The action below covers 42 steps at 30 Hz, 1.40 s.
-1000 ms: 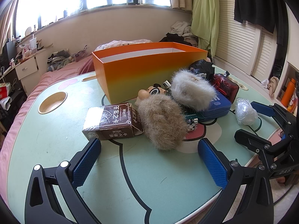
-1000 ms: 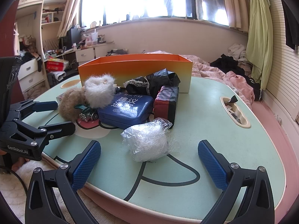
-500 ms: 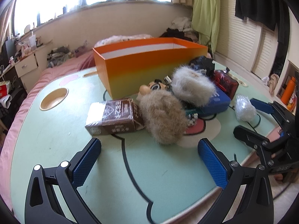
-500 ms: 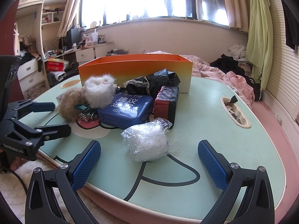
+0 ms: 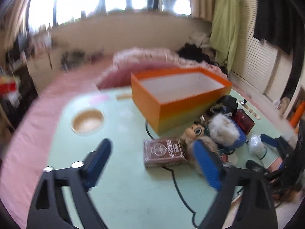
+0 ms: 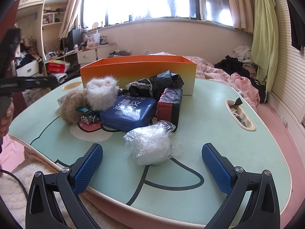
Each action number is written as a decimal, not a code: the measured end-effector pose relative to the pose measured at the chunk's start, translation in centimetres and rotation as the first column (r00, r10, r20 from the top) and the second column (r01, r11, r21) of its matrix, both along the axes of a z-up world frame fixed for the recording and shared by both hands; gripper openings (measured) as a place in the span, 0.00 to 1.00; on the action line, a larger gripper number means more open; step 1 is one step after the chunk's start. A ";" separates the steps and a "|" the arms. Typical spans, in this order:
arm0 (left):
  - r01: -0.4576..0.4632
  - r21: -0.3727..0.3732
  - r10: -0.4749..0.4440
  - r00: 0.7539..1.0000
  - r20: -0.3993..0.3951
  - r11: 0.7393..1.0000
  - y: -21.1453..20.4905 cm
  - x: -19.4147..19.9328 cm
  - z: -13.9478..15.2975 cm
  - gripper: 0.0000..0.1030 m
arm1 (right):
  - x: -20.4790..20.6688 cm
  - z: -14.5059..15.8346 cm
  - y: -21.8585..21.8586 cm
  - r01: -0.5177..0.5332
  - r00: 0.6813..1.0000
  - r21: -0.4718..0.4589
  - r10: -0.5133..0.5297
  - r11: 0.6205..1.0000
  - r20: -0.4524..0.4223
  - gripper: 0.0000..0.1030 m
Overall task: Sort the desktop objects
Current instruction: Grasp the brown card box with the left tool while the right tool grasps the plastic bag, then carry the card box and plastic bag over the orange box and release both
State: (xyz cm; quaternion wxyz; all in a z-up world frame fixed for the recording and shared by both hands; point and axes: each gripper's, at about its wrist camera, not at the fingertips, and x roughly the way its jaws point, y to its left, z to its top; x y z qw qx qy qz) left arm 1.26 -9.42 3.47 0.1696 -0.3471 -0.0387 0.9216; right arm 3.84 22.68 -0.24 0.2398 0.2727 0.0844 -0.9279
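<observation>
Sorting has not started, I think: my left gripper (image 5: pixel 152 164) and right gripper (image 6: pixel 152 164) are both spread wide holding nothing, the orange box (image 5: pixel 179 95) ahead of them looks bare inside, and the brown box (image 5: pixel 164 151), fluffy balls (image 6: pixel 101 93) and plastic bag (image 6: pixel 152 145) wait on the desk (image 6: pixel 219 126).

Blown-out window (image 6: pixel 152 0) backlight; left wrist view motion-blurred, right sharp.

A lived-in bedroom at home: a bed with rumpled pink bedding (image 6: pixel 225 72) lies behind the mint-green cartoon table (image 6: pixel 219 133), clothes (image 6: pixel 236 61) heaped on it, a green garment (image 6: pixel 264 34) hanging by louvred wardrobe doors (image 6: pixel 286 57), curtained windows (image 6: pixel 152 0), and cluttered drawers (image 6: pixel 86 56) and shelves (image 6: pixel 51 17).
</observation>
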 end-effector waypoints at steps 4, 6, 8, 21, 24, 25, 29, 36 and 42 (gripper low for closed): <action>0.029 0.009 -0.030 0.996 0.083 1.000 1.2 -1.0 -2.3 0.79 | 0.0 0.0 0.0 0.000 1.000 -0.001 0.000 1.000 0.000 1.00; 0.044 -0.017 -0.042 0.995 0.088 0.999 2.1 -0.9 -2.8 0.79 | 0.1 0.0 0.1 0.003 1.000 0.000 -0.003 1.000 0.000 1.00; 0.038 -0.094 -0.032 0.997 0.066 0.995 3.3 -0.8 -3.1 0.79 | 0.3 0.1 0.2 0.016 1.000 -0.009 -0.016 1.000 0.001 1.00; 0.041 -0.052 -0.042 0.999 -0.022 0.998 1.7 1.6 -0.1 0.56 | -1.7 1.8 0.7 0.049 0.997 -0.100 -0.043 0.994 0.061 0.47; 0.051 -0.035 -0.053 0.997 -0.062 0.998 1.8 2.4 1.2 0.56 | -1.5 1.4 0.7 0.030 0.997 -0.104 -0.022 0.994 0.080 0.34; 0.060 -0.024 -0.061 0.996 -0.067 0.998 1.8 2.4 1.6 0.56 | -1.1 1.6 1.0 0.025 0.997 -0.110 -0.017 0.994 0.071 0.33; 0.093 0.014 -0.091 0.992 -0.084 0.996 2.1 2.1 2.9 0.56 | -0.6 4.2 2.5 0.006 1.000 -0.186 -0.003 0.982 0.016 0.33; 0.107 0.107 -0.102 0.994 -0.050 0.988 4.5 -3.7 5.6 0.56 | -6.9 11.8 1.6 -0.010 1.000 -0.280 0.008 0.960 -0.010 0.33; -0.058 0.236 0.051 0.998 0.038 0.970 4.9 -9.8 3.6 0.57 | -14.6 11.3 -2.8 0.005 0.995 -0.186 0.014 0.982 0.103 0.45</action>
